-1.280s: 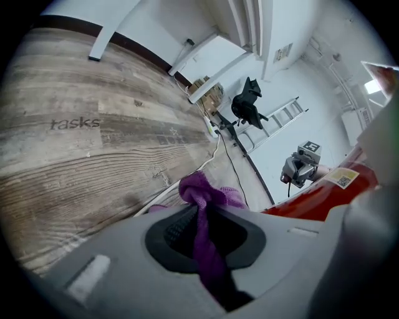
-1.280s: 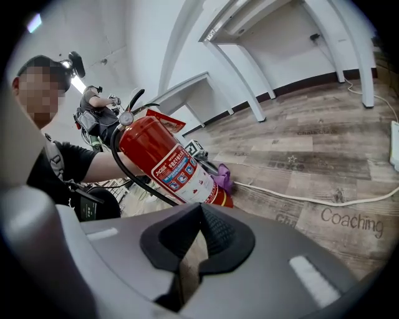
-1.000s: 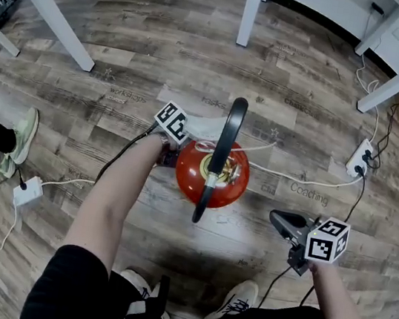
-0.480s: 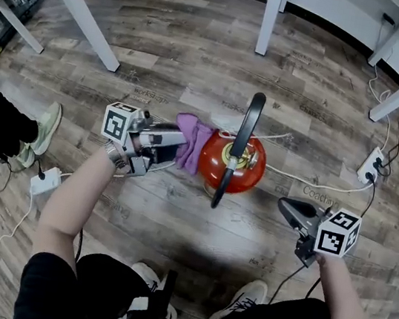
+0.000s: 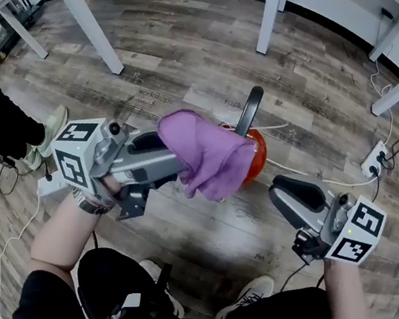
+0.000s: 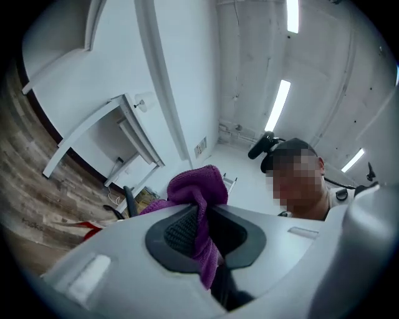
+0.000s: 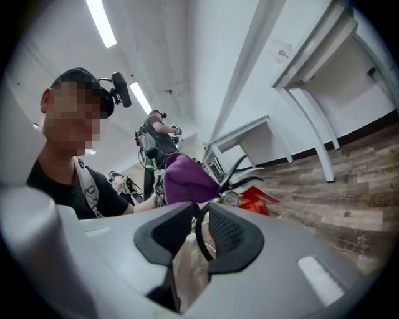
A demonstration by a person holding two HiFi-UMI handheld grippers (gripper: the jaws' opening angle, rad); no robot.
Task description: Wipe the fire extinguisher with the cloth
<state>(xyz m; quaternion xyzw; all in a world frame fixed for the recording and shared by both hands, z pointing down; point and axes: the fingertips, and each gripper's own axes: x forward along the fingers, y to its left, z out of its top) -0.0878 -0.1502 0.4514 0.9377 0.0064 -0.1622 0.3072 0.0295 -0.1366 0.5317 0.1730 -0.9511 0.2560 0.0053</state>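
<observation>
Your left gripper [image 5: 172,164] pinches the cloth [image 5: 211,157] tight, bunched over the jaw tips and raised above the extinguisher's [image 5: 256,155] left side, probably ready to come down on the red body. Right of the extinguisher, your right gripper [image 5: 284,195] has just been opening. Its jaws stand partly spread with nothing between them, so it's free to steady the handle [image 5: 251,110].

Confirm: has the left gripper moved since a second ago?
Yes. The left gripper, shut on the purple cloth, was low at the left side of the fire extinguisher; now it is lifted toward the camera, cloth overlapping the extinguisher's top.
</observation>
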